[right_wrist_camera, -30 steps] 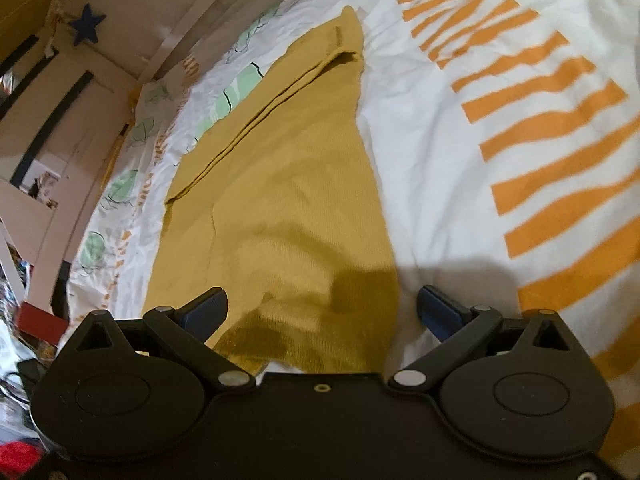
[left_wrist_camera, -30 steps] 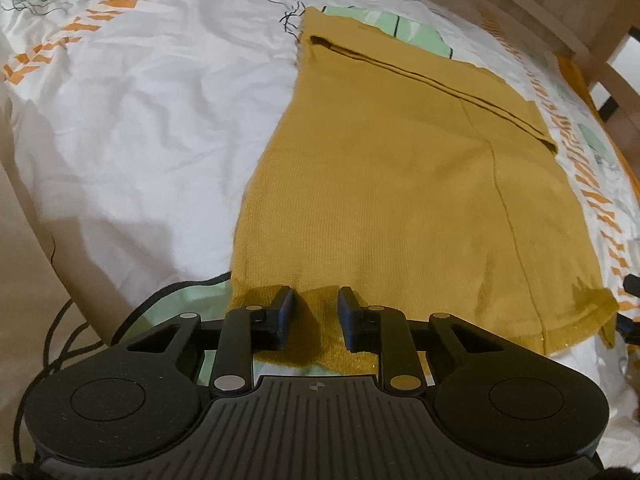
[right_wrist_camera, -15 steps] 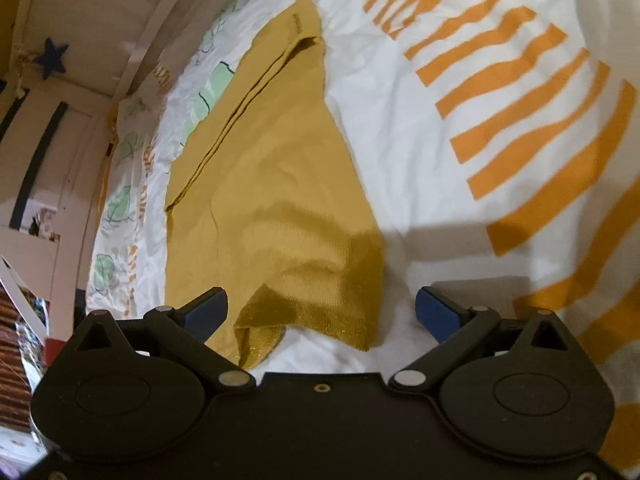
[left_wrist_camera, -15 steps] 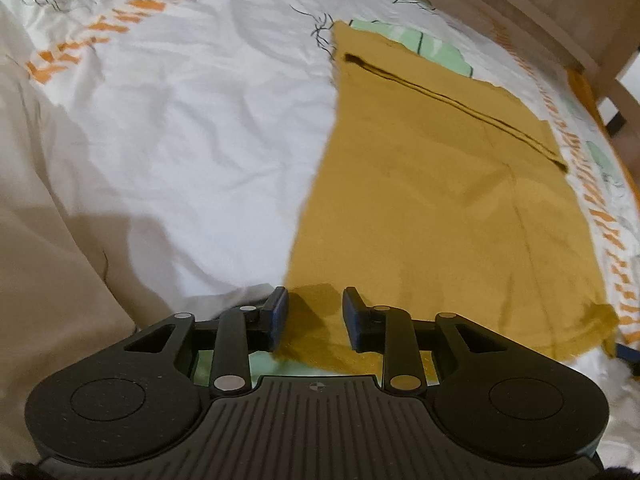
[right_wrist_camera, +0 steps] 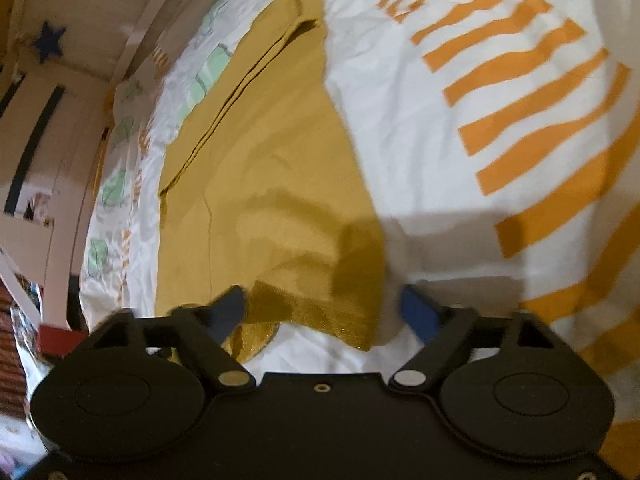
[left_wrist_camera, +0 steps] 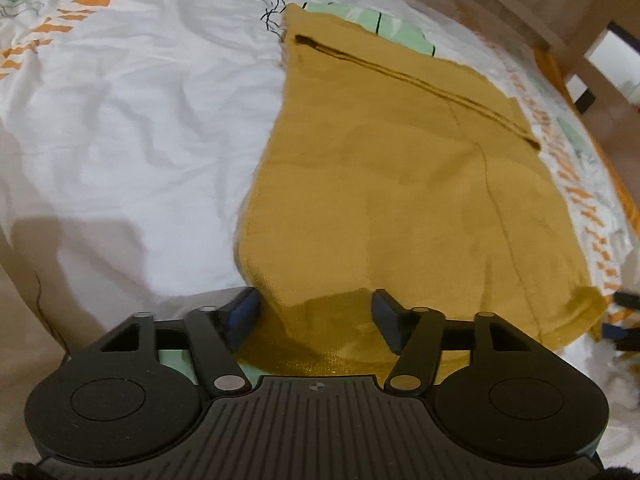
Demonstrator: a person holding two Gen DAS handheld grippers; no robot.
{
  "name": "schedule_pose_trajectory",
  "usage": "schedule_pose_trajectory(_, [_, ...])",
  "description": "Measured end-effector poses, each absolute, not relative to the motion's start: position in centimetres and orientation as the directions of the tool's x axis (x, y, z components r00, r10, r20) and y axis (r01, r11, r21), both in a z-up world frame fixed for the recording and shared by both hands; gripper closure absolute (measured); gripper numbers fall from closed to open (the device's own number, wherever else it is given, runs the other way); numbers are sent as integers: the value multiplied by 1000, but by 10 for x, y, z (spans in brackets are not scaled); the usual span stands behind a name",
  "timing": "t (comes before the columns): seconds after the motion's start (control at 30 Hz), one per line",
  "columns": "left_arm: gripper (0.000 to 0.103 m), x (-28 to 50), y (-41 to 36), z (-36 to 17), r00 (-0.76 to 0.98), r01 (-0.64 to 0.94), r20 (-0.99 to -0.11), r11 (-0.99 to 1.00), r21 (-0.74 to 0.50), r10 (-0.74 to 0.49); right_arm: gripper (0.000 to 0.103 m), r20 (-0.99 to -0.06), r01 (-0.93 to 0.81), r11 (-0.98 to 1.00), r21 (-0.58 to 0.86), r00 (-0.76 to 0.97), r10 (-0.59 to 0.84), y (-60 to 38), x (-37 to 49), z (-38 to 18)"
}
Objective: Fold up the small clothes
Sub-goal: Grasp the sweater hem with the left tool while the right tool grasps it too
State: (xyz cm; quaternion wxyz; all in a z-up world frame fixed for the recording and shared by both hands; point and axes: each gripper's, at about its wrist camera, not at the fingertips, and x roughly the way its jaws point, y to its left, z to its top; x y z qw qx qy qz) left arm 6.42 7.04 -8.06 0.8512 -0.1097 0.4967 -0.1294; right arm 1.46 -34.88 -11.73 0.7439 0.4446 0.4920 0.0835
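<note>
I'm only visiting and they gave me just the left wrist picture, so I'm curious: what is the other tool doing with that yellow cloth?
Observer: The right tool has the near corner of the mustard garment between its jaws. They are closing but not yet pressing on it.
Visitor: Is the bed all white on that side too?
Observer: No. Right of the garment the bedcover has broad orange stripes.
Visitor: Anything beyond the bed?
Observer: A blue star is stuck on the pale wooden panel at the far left.
</note>
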Motion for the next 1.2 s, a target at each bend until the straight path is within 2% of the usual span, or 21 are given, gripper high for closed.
schedule_pose_trajectory(0.03, [64, 64, 71, -80, 476, 108, -811, 938, -329, -339, 39, -659, 310, 594, 742, 498, 563, -347, 15, -118])
schedule_pose_trajectory(0.07, [80, 64, 72, -80, 476, 104, -807, 934, -343, -349, 47, -663, 310, 598, 739, 496, 561, -346, 15, -118])
schedule_pose_trajectory(0.1, [94, 64, 73, -80, 473, 104, -798, 923, -370, -373, 62, -670, 311, 607, 731, 495, 554, -346, 15, -117])
schedule_pose_trajectory(0.17, [95, 65, 74, -80, 467, 93, -788, 909, -406, -400, 85, -679, 301, 626, 719, 497, 541, -345, 14, -113])
schedule_pose_trajectory(0.4, [96, 63, 89, -44, 523, 122, -733, 890, -440, -434, 86, -720, 164, 768, 619, 508, 472, -350, -1, -50])
schedule_pose_trajectory(0.5, [96, 65, 83, -46, 497, 148, -768, 912, -383, -403, 82, -786, 142, 841, 521, 465, 408, -347, 4, -48])
schedule_pose_trajectory(0.63, [94, 65, 76, -64, 454, 158, -818, 936, -316, -353, 79, -812, 201, 832, 517, 423, 402, -346, 11, -64])
schedule_pose_trajectory(0.67, [93, 64, 77, -66, 451, 151, -824, 939, -309, -344, 72, -809, 218, 823, 525, 428, 403, -348, 11, -67])
schedule_pose_trajectory(0.7, [92, 64, 77, -68, 448, 146, -827, 940, -308, -340, 53, -805, 232, 814, 532, 436, 402, -350, 11, -69])
schedule_pose_trajectory(0.73, [91, 64, 78, -69, 448, 143, -826, 939, -313, -343, 45, -802, 241, 807, 539, 440, 405, -352, 11, -70])
schedule_pose_trajectory(0.77, [82, 64, 80, -70, 449, 133, -827, 940, -313, -339, 40, -801, 247, 803, 542, 442, 404, -354, 11, -72])
schedule_pose_trajectory(0.8, [77, 64, 82, -71, 452, 122, -829, 943, -310, -331, 40, -803, 250, 805, 538, 442, 400, -353, 12, -74])
schedule_pose_trajectory(0.87, [74, 65, 85, -73, 455, 103, -832, 947, -305, -318, 40, -808, 251, 806, 536, 430, 404, -351, 13, -76])
schedule_pose_trajectory(1.2, [63, 65, 87, -78, 453, 100, -835, 948, -302, -313, 37, -795, 267, 768, 582, 387, 468, -340, 21, -100])
